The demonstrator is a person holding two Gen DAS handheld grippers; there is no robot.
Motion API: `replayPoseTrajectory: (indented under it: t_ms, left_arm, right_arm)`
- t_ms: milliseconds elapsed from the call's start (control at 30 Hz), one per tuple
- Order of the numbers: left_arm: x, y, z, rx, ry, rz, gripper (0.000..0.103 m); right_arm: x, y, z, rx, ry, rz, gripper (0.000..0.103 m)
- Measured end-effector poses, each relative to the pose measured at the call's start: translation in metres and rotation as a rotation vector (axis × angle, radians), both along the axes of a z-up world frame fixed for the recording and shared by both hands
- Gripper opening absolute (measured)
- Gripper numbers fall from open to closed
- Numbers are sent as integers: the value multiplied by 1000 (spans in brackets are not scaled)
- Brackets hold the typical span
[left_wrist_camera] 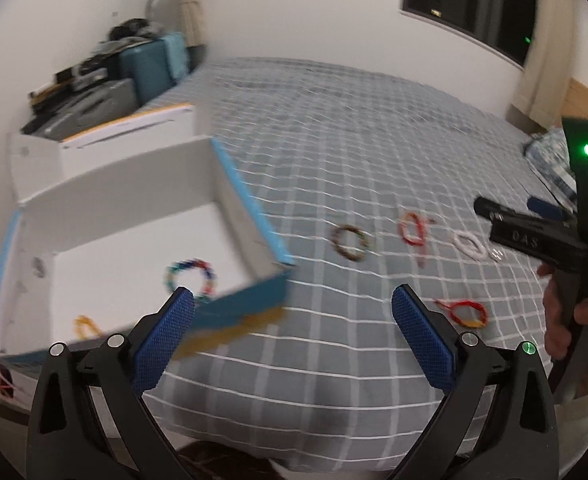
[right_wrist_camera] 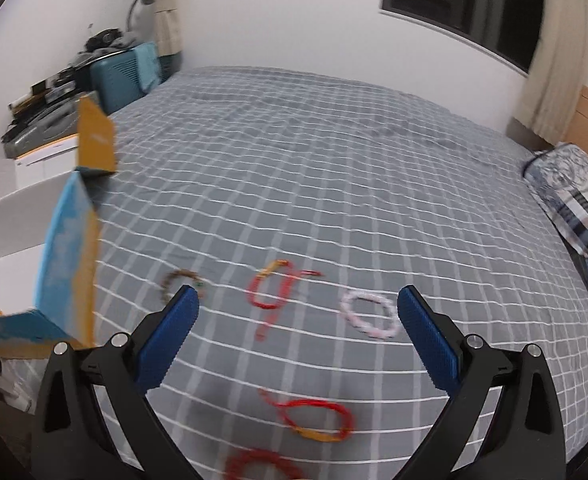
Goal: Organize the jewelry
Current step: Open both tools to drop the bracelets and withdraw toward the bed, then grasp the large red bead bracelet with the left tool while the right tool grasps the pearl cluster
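An open box (left_wrist_camera: 250,216), white inside and blue outside, lies on the left of the bed. Inside it are a multicoloured bead bracelet (left_wrist_camera: 192,278) and a yellow one (left_wrist_camera: 86,326). On the cover lie a brown bead bracelet (right_wrist_camera: 182,284), a red cord bracelet (right_wrist_camera: 272,288), a white bead bracelet (right_wrist_camera: 370,316), a red-and-yellow cord bracelet (right_wrist_camera: 318,420) and another red one (right_wrist_camera: 262,466). My left gripper (left_wrist_camera: 293,293) hangs open over the box's near corner, with nothing between its pads. My right gripper (right_wrist_camera: 298,292) is open above the red and white bracelets, also holding nothing. The frames are blurred.
A grey checked cover (right_wrist_camera: 334,160) spans the whole bed. A patterned pillow (right_wrist_camera: 574,216) lies at the right by the wooden headboard. Beyond the box stand a teal suitcase (right_wrist_camera: 126,72) and cluttered boxes. In the left wrist view a hand (left_wrist_camera: 566,320) grips the right tool.
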State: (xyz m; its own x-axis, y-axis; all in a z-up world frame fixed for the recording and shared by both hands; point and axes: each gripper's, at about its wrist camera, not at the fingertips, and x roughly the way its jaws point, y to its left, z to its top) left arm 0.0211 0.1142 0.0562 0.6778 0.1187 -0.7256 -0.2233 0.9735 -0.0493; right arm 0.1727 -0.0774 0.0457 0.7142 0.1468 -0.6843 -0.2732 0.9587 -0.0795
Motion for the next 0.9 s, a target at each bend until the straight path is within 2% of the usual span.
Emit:
replayPoseTrajectory:
  t_ms: [167, 433, 533, 700, 900]
  left_arm:
    - [16, -51, -26, -17, 41, -110, 97]
    - [41, -105, -70, -49, 110, -199, 97]
    - [47, -115, -83, -48, 124, -243, 97]
    - [59, -122, -103, -47, 151, -243, 97]
    - [59, -134, -122, -9, 172, -258, 97]
  right_arm:
    - [16, -44, -20, -9, 25, -61, 96]
    - [39, -93, -52, 23, 64, -118, 96]
    - [49, -109, -61, 47, 78, -136, 96]
    - [68, -126, -75, 26, 103, -157, 96]
    - [97, -141, -102, 23, 184, -184, 94]
